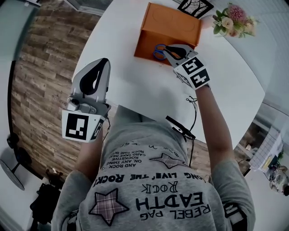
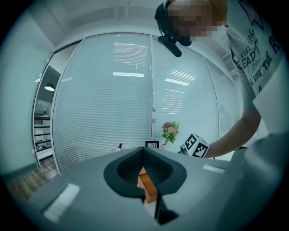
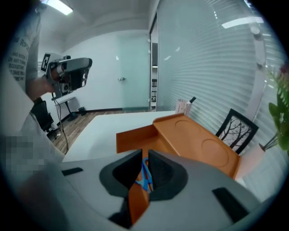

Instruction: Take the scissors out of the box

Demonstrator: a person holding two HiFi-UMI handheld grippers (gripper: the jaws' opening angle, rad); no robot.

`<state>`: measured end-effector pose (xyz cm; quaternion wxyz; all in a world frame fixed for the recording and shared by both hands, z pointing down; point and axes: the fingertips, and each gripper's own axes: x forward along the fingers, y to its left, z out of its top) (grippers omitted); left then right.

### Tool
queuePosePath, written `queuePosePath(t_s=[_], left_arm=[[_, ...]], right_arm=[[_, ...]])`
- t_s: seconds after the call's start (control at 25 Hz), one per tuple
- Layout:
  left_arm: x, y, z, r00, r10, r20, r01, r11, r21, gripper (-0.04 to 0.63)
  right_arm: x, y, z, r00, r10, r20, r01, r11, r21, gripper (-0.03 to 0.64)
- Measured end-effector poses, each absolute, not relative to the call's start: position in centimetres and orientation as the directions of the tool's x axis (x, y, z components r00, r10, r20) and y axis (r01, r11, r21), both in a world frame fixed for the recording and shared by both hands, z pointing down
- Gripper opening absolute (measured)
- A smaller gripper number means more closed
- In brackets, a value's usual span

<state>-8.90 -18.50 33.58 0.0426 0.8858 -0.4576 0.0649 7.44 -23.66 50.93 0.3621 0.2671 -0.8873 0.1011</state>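
Note:
An orange box (image 1: 171, 22) stands at the far side of the white table, its front tray pulled open towards me. Blue-handled scissors (image 1: 159, 52) lie in that tray. My right gripper (image 1: 168, 48) points down at them, jaws shut, tips right over the dark blades; I cannot tell whether they touch. In the right gripper view the scissors (image 3: 145, 176) show through the narrow slit of the right gripper (image 3: 144, 153), with the box (image 3: 198, 140) behind. My left gripper (image 1: 106, 61) is held off the table's near left edge, shut and empty. The left gripper (image 2: 143, 150) points level at the box.
A vase of flowers (image 1: 232, 18) and a small picture frame (image 1: 195, 6) stand behind the box. The round white table (image 1: 144, 94) ends close to my body, with wooden floor (image 1: 40, 67) to the left. A black cable (image 1: 193, 101) hangs at the near edge.

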Motion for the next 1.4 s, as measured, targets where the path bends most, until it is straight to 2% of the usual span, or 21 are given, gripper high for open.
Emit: queuePosePath(t_s=[0.44,0.6,0.68,1.2,1.4], left_arm=[[-8.2,-18.9,34.4,0.575,-0.804,0.155,-0.816,-0.577,0.03,0.009],[-8.0,-18.8,34.6,0.578,-0.801,0.154,-0.814,-0.58,0.034,0.009],[-8.0,-18.7,34.6,0.577,-0.802,0.156,-0.815,-0.578,0.039,0.009],[-8.7,-18.4,35.1,0.561,-0.811,0.167,-0.826,-0.561,0.05,0.009],[-8.8,-18.5,35.1,0.557,-0.813,0.169,-0.829,-0.558,0.046,0.009]], right_arm=[[5.8,-23.8,56.4,-0.53,-0.265,0.806,-0.411,0.911,0.029,0.019],[5.5,-23.6,58.1,-0.501,-0.212,0.839,-0.375,0.927,0.01,0.106],[5.5,-23.7,58.5,-0.49,-0.199,0.849,-0.364,0.931,0.009,0.11],[5.3,-23.7,59.6,-0.439,-0.144,0.887,-0.328,0.945,-0.009,0.11],[5.1,-23.5,59.7,-0.428,-0.15,0.891,-0.31,0.951,0.01,0.083]])
